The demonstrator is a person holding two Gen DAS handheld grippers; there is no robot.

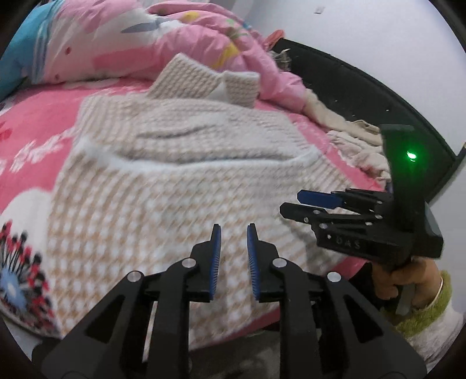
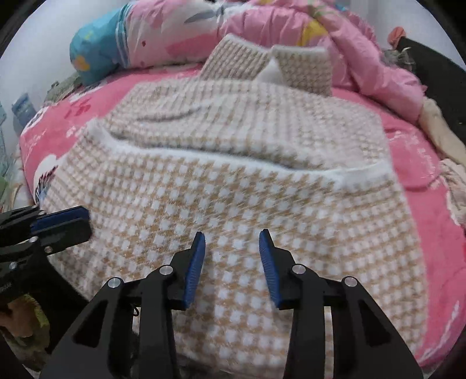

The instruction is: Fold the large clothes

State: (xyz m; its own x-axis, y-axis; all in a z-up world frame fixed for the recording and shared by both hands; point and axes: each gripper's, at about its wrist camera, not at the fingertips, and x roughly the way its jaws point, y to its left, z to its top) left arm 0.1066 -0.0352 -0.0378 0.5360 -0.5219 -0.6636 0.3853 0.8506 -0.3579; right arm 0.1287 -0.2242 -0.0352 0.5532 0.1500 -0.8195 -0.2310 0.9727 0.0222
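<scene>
A beige-and-white houndstooth knit sweater point(image 1: 163, 180) point(image 2: 233, 180) lies spread on the pink bed sheet point(image 1: 38, 137) point(image 2: 419, 175), with a white ribbed band point(image 2: 204, 156) running across its middle. Two folded cuffs point(image 2: 268, 62) lie at its far end. My left gripper point(image 1: 234, 233) hovers over the sweater's near part, open by a narrow gap, with nothing between its blue pads. It also shows at the left edge of the right wrist view point(image 2: 87, 223). My right gripper point(image 2: 232, 234) point(image 1: 291, 202) is open wider above the near part, holding nothing.
A crumpled pink quilt point(image 1: 180, 38) point(image 2: 320, 26) and a blue pillow point(image 2: 96, 55) lie at the bed's far side. Beige clothes point(image 1: 355, 145) are piled beside a black bed board point(image 1: 364, 87). A hand point(image 1: 407, 277) in a green cuff holds the right gripper.
</scene>
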